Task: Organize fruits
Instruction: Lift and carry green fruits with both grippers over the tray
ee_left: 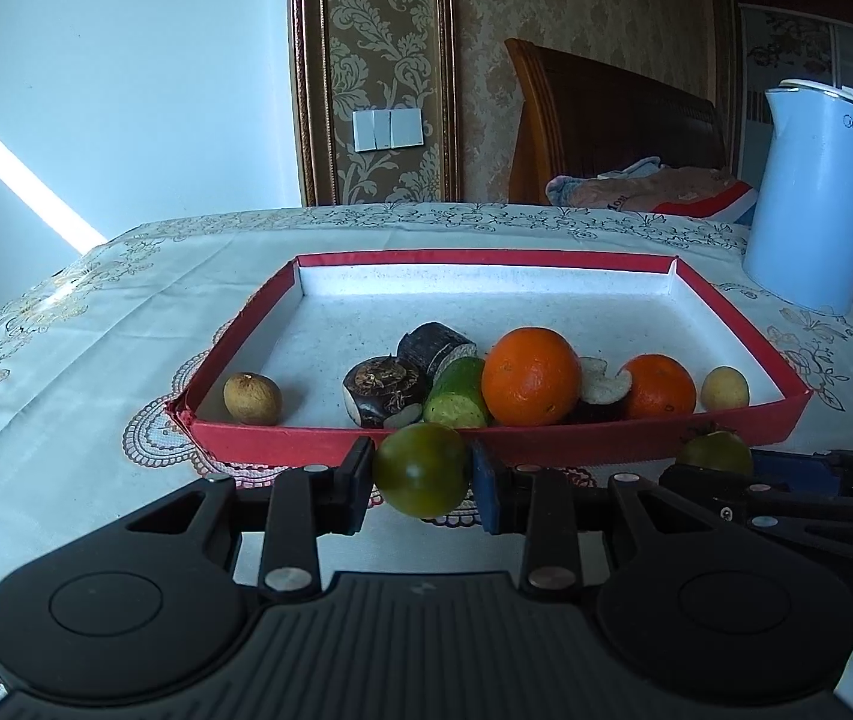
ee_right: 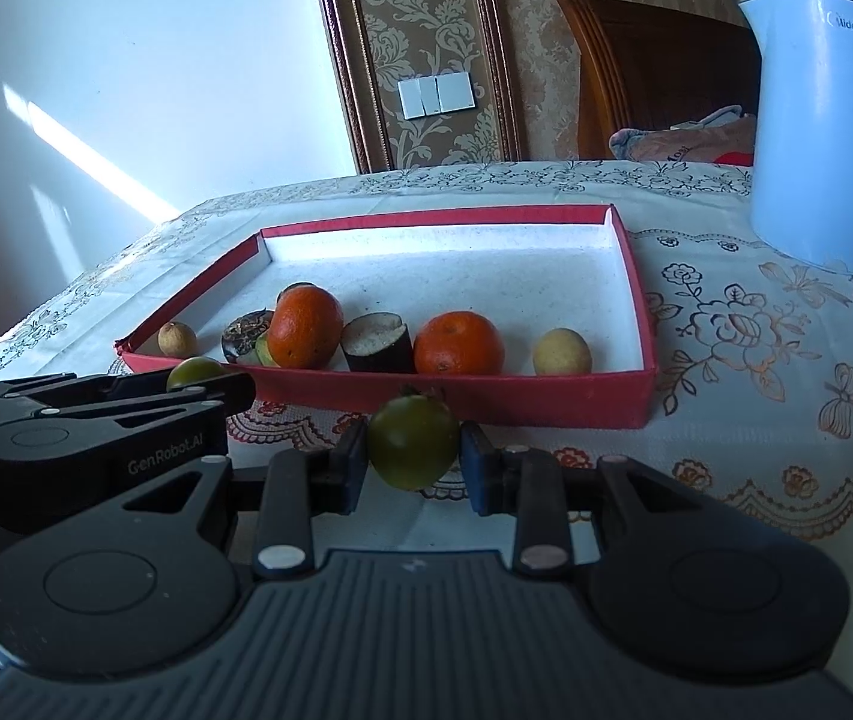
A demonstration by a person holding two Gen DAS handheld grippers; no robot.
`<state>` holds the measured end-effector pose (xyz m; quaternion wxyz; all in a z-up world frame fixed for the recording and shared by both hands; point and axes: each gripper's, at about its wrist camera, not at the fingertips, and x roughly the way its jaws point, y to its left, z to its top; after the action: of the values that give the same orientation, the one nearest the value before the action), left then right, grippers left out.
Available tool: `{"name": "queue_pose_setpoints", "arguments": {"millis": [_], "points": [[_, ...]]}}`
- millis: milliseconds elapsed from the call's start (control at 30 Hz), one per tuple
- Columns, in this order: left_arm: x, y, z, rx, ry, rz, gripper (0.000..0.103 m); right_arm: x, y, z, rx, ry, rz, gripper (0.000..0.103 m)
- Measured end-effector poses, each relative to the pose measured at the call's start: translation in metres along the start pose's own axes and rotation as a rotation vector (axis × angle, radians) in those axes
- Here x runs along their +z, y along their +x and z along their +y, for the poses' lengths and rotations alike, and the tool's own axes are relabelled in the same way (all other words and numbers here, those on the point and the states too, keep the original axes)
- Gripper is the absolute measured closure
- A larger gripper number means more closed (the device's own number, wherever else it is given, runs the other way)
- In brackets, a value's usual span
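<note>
Risk: both grippers side by side at near wall of red tray (ee_left: pixel 282 443); arms could clash, or carried fruit clip wall and slip from pads. Round smooth skin likely to roll on release into orange (ee_left: pixel 531 376) cluster, cucumber piece (ee_left: pixel 457 394).

Left gripper (ee_left: pixel 423 474): narrowed to fruit width, clamping green tomato (ee_left: pixel 421 469), held above desk (ee_left: pixel 66 360) just short of tray.

Right gripper (ee_right: pixel 413 459): same opening, pinching second green tomato (ee_right: pixel 413 441), also outside tray. Kettle (ee_right: pixel 816 120) well apart.

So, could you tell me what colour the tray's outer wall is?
Red tray, white inside; clearest in the right wrist view.
</note>
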<state>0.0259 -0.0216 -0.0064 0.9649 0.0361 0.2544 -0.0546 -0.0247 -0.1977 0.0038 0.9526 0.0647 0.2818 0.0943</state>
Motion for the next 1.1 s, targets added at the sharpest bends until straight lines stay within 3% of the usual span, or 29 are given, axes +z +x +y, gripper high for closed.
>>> {"name": "queue_pose_setpoints", "arguments": {"millis": [700,1100], "points": [[0.015,-0.009,0.002,0.015,-0.012,-0.062,0.07,0.014,-0.009,0.011,0.033,-0.036,-0.044,0.072],[0.041,0.007,0.037,0.074,-0.056,-0.084,0.07,0.043,-0.004,-0.004,0.018,-0.064,-0.088,0.072]]}}
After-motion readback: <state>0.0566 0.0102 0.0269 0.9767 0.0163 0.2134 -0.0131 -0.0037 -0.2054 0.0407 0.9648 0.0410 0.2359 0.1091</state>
